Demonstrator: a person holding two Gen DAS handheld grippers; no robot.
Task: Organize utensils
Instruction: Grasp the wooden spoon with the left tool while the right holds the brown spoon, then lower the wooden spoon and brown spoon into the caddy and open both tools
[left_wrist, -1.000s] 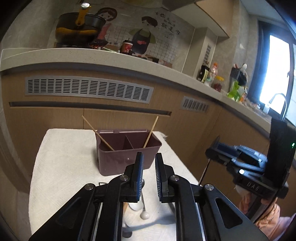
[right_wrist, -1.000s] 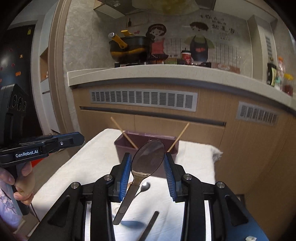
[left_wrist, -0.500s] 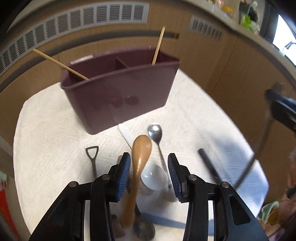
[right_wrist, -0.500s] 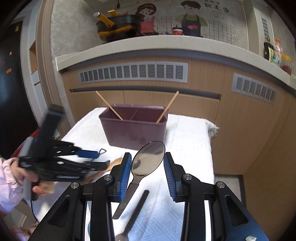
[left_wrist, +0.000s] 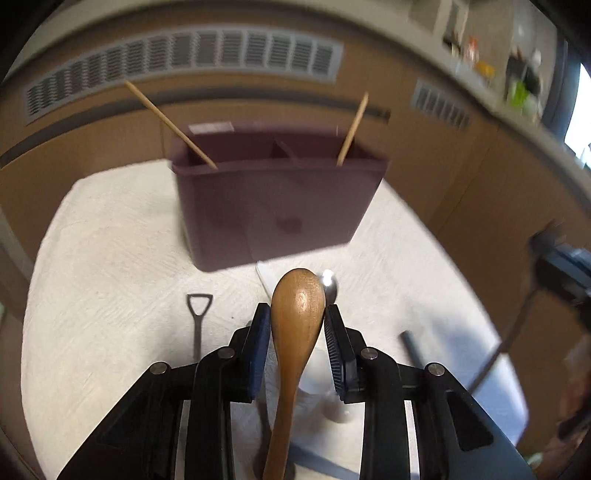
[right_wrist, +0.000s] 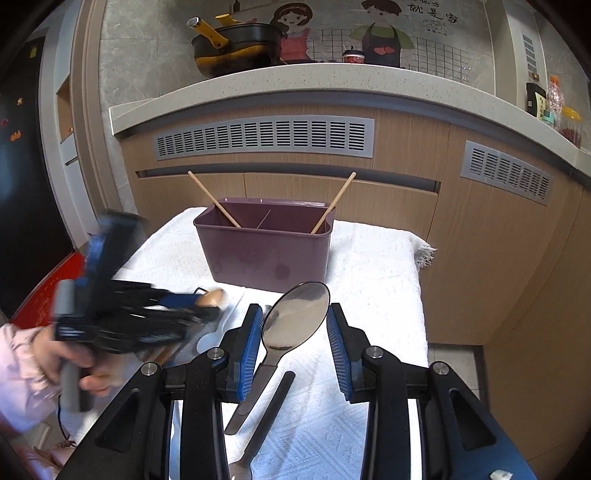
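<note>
My left claw (left_wrist: 297, 325) pinches a wooden spoon (left_wrist: 295, 332), bowl pointing far toward the purple bin (left_wrist: 277, 206) on the white-clothed worktop (left_wrist: 92, 277). My right claw (right_wrist: 295, 332) grips a metal spoon (right_wrist: 295, 317) near the bin, which holds two chopsticks (right_wrist: 214, 201).

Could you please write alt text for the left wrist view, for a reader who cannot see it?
The left tool grips a wooden spoon, bowl forward, above a white cloth. Ahead stands a purple divided caddy holding two chopsticks; a small shovel-handled utensil lies on the cloth.
</note>
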